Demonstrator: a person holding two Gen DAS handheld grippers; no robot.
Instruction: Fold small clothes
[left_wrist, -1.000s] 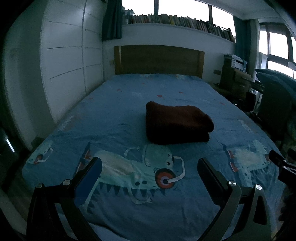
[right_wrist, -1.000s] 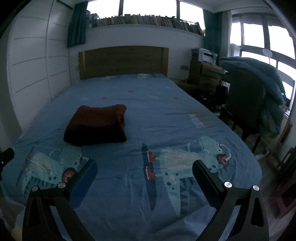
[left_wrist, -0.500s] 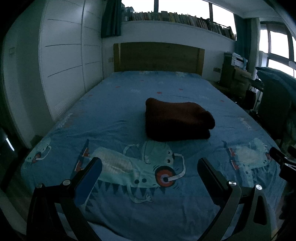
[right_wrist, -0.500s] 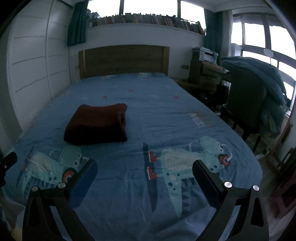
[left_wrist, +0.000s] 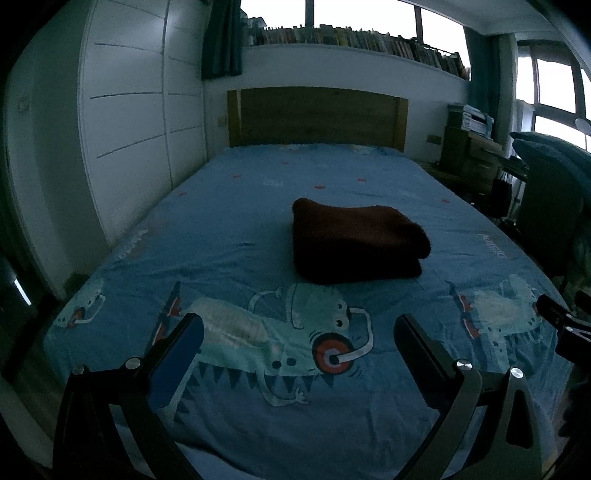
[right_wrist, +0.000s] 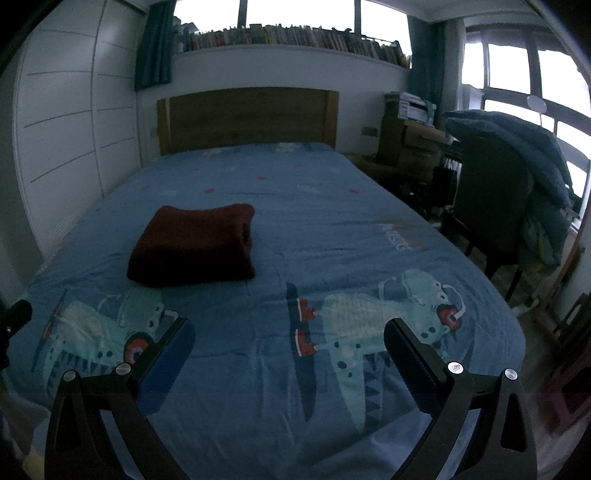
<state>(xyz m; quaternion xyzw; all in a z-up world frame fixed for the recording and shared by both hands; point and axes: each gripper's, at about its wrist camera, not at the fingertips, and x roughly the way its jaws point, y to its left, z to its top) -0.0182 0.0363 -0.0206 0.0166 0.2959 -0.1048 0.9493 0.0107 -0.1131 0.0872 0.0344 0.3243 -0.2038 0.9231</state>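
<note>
From the left wrist, the left gripper (left_wrist: 297, 336) hangs with jaws spread wide and empty above the foot of the blue bed (left_wrist: 229, 236); the folded dark red garment (left_wrist: 354, 242) lies mid-bed, well beyond the fingertips. From the right wrist, the right gripper (right_wrist: 288, 341), likewise spread and holding nothing, sits near the bed's foot, the garment (right_wrist: 195, 245) ahead toward the wardrobe side. The fold looks finished; a clean close means keeping both claws clear of the bundle.
</note>
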